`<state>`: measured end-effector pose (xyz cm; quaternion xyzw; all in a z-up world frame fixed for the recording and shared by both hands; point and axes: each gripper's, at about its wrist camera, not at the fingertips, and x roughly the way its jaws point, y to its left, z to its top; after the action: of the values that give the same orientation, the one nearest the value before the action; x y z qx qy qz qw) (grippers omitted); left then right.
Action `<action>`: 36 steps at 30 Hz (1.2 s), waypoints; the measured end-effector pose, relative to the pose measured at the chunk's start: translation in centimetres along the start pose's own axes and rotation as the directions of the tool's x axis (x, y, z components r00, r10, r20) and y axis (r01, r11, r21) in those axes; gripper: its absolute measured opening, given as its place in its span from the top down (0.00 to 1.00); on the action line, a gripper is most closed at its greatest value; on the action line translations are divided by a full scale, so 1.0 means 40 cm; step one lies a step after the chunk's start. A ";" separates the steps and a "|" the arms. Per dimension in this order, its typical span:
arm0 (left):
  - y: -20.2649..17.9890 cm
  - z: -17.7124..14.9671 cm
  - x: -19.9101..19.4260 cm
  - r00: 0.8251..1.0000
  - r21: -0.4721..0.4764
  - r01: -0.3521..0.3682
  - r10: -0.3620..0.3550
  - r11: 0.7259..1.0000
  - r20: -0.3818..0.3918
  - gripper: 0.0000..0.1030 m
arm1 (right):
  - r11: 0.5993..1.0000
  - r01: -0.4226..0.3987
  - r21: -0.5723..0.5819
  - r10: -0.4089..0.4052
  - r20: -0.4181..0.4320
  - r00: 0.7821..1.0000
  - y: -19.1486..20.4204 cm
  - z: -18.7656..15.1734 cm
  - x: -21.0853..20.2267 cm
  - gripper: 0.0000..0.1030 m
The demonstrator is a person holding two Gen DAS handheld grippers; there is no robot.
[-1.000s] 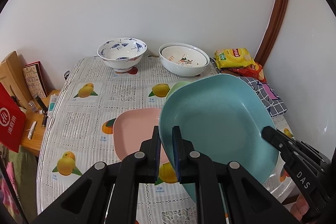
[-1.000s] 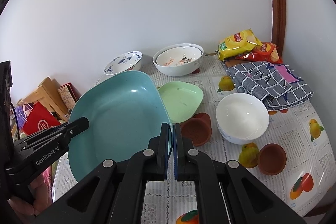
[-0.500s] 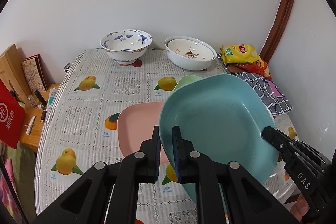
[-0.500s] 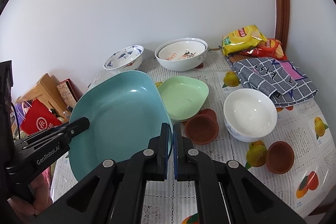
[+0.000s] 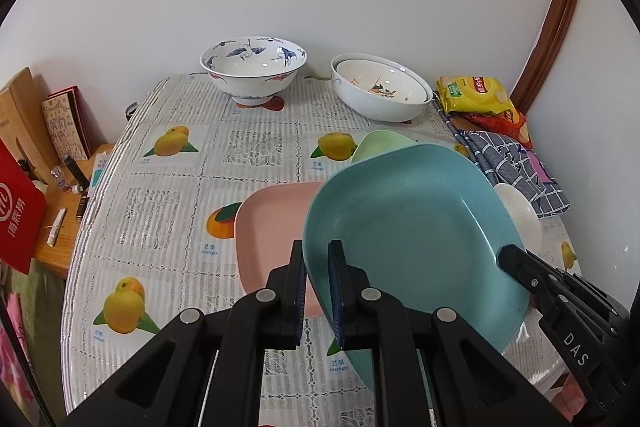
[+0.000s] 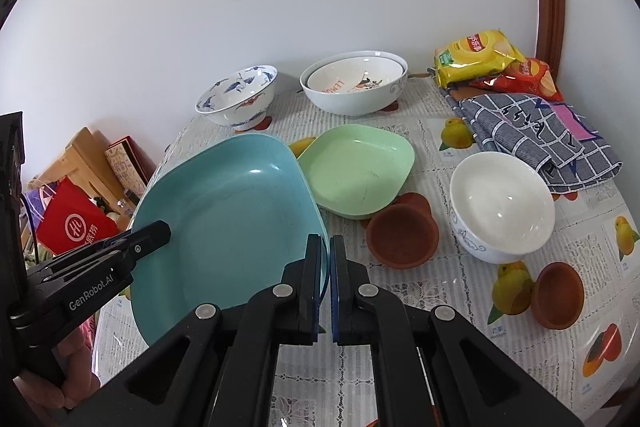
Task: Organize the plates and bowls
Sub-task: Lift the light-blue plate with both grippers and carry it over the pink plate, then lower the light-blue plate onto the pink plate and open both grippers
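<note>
Both grippers hold a large teal plate above the table. My left gripper is shut on its left rim; my right gripper is shut on its right rim, and the plate shows in the right wrist view too. A pink plate lies on the table under the teal plate's left side. A green plate lies beyond it. A blue-patterned bowl and stacked white bowls stand at the back. A plain white bowl stands at the right.
Brown clay cups stand near the white bowl. Snack bags and a checked cloth lie at the back right. The fruit-print tablecloth ends at the left above a side shelf with a red bag.
Both grippers with the teal plate have drawn back and up a little; the bowls at the back look farther away. The grips have not changed.
</note>
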<state>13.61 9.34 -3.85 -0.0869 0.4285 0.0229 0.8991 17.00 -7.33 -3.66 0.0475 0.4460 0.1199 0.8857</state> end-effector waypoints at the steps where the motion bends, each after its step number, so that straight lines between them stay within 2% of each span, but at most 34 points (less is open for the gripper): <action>1: 0.002 0.000 0.004 1.000 -0.002 0.000 0.000 1.000 -0.003 0.89 | 1.000 0.001 0.000 -0.001 -0.004 1.000 0.000 -0.001 0.005 0.96; 17: 0.031 0.008 0.049 0.999 -0.022 -0.011 0.011 1.000 -0.037 0.89 | 1.000 -0.006 -0.003 0.005 -0.051 0.999 0.011 -0.002 0.065 0.96; 28: 0.089 -0.030 0.106 0.993 -0.054 -0.054 0.049 0.997 -0.103 0.89 | 0.999 -0.031 -0.027 0.027 -0.130 0.991 0.042 -0.041 0.141 0.95; 36: 0.127 -0.020 0.143 0.990 -0.077 -0.078 0.068 0.994 -0.123 0.89 | 0.998 -0.045 -0.039 0.037 -0.169 0.985 0.068 -0.047 0.195 0.95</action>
<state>16.02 14.03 -9.49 -0.1089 0.4833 0.0682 0.8660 19.51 -2.78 -10.32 0.0275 0.5153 0.1512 0.8431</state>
